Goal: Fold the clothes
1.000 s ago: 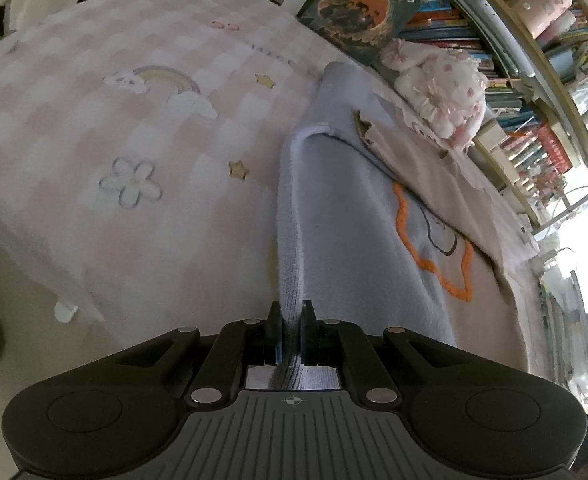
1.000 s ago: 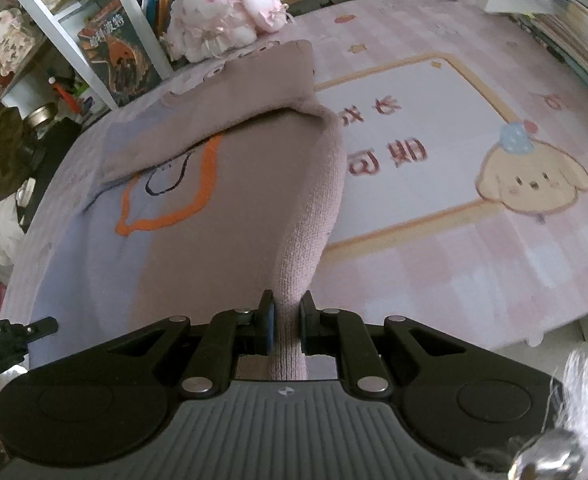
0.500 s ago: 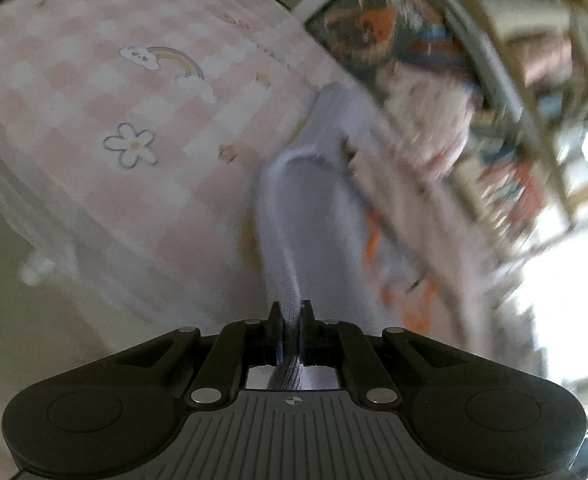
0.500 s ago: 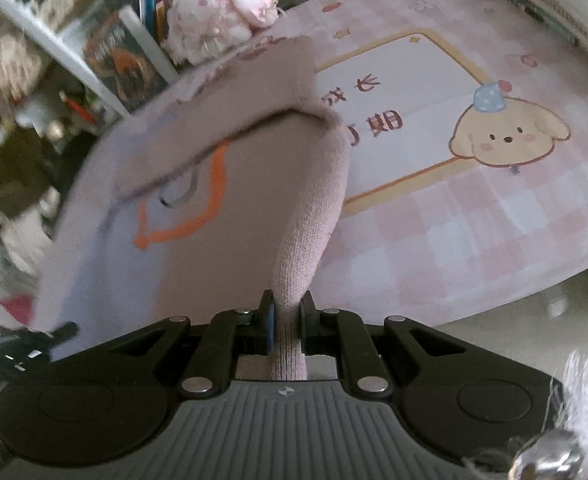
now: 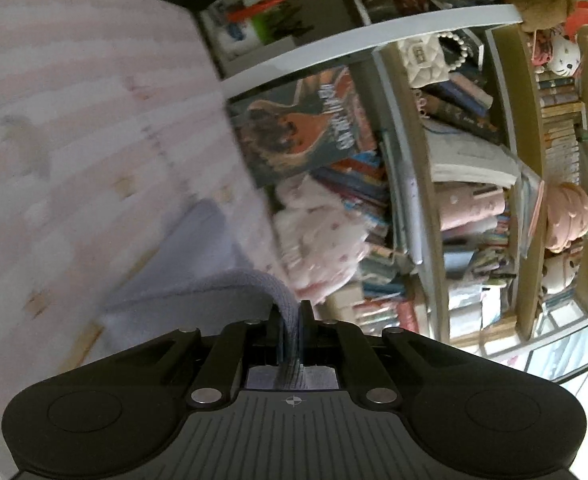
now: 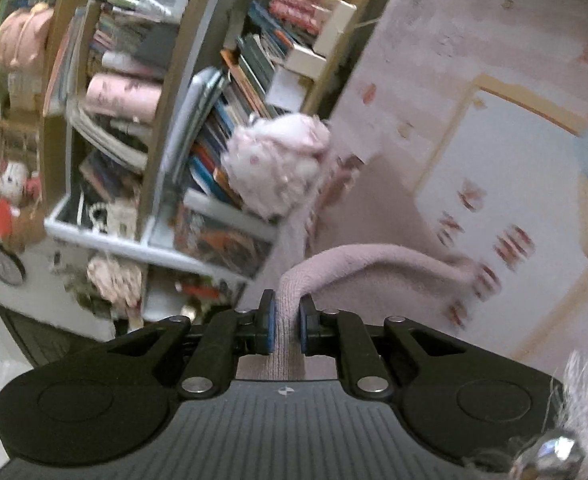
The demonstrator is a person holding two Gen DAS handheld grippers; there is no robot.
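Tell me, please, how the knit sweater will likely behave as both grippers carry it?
Likely floppy: the sweater arcs and droops from the right gripper. Probably secure: its ribbed hem is pinched by the left gripper. It looks thick, so folds may be bulky.

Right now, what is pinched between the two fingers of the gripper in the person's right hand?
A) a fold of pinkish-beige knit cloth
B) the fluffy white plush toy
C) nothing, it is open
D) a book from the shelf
A: in the right wrist view the right gripper has its jaws closed on a fold of the pinkish-beige knit garment, which trails off over the bed.
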